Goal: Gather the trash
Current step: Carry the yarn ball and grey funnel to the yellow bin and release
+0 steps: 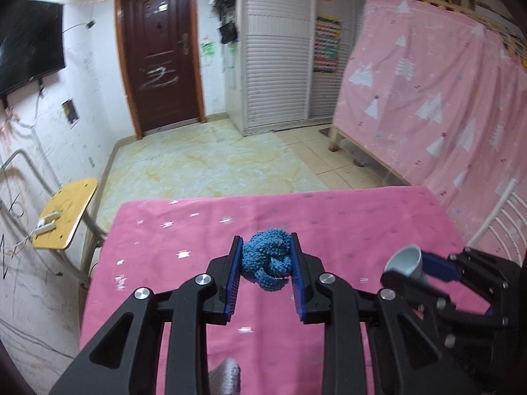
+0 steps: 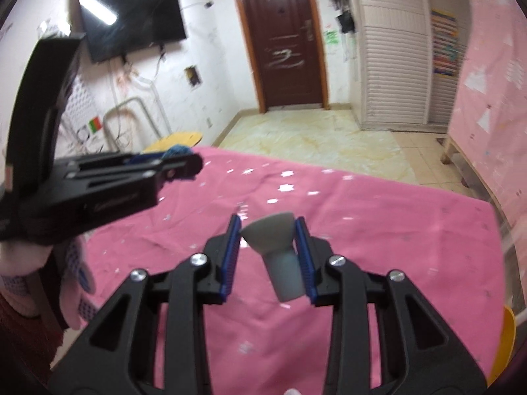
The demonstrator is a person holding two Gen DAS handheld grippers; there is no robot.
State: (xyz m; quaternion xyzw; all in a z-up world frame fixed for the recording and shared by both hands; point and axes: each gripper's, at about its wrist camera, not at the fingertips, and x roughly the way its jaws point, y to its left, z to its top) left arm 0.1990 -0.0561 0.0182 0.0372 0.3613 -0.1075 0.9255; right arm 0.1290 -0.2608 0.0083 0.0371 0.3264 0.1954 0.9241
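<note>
Both pieces of trash are already picked up and lifted from the pink cloth that covers the worktop, so I judge the step in hand is the carrying. No bin or bag can be seen in either view. The next move therefore calls for finding the place for the trash and bringing both hands there, with the grip kept firm.

On the left side, the left gripper has its fingers drawn close together and clamped on a blue knitted ball. The ball sits between the blue pads and is squeezed from both sides, above the cloth.

On the right side, the right gripper holds a small grey funnel. Its fingers stand a little wider, and they press on the funnel's wide mouth and narrow stem. The mouth points away from the hand. The funnel hangs above the cloth, touching only the pads.
</note>
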